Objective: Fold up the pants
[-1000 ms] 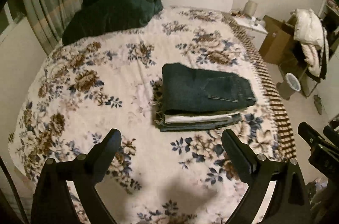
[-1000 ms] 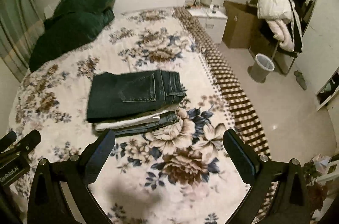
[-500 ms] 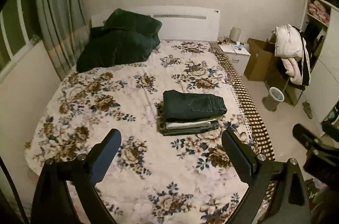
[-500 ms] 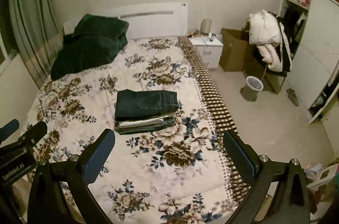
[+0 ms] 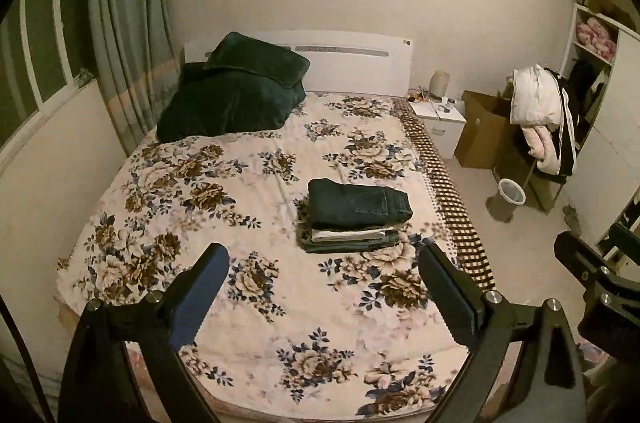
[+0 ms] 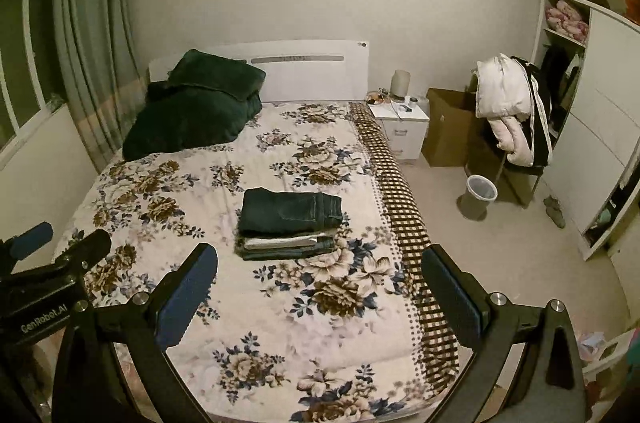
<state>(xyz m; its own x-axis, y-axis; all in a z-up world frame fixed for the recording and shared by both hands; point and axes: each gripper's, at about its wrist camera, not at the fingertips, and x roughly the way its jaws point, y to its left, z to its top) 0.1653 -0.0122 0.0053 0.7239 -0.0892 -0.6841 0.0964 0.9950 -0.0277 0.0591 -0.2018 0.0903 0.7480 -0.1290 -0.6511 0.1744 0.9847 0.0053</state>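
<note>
A stack of folded pants (image 5: pixel 354 217) (image 6: pixel 290 223) lies on the flowered bedspread, right of the bed's middle, dark jeans on top and a pale pair between darker ones. My left gripper (image 5: pixel 322 277) hangs open well back from the stack, near the foot of the bed (image 5: pixel 200 207), holding nothing. My right gripper (image 6: pixel 320 279) is open too, equally far back and empty. Each view catches the other gripper at its edge.
Dark green pillows and a blanket (image 5: pixel 236 95) sit at the head of the bed. Right of the bed stand a white nightstand (image 6: pixel 402 127), a cardboard box (image 6: pixel 446 131), a chair with coats (image 6: pixel 510 111), a bin (image 6: pixel 480 197) and a wardrobe (image 6: pixel 592 127). Curtains (image 5: pixel 124 35) hang left.
Both grippers have drawn back and up from the bed, so the stack now looks small and far. The stack has not moved. Both stay open.
</note>
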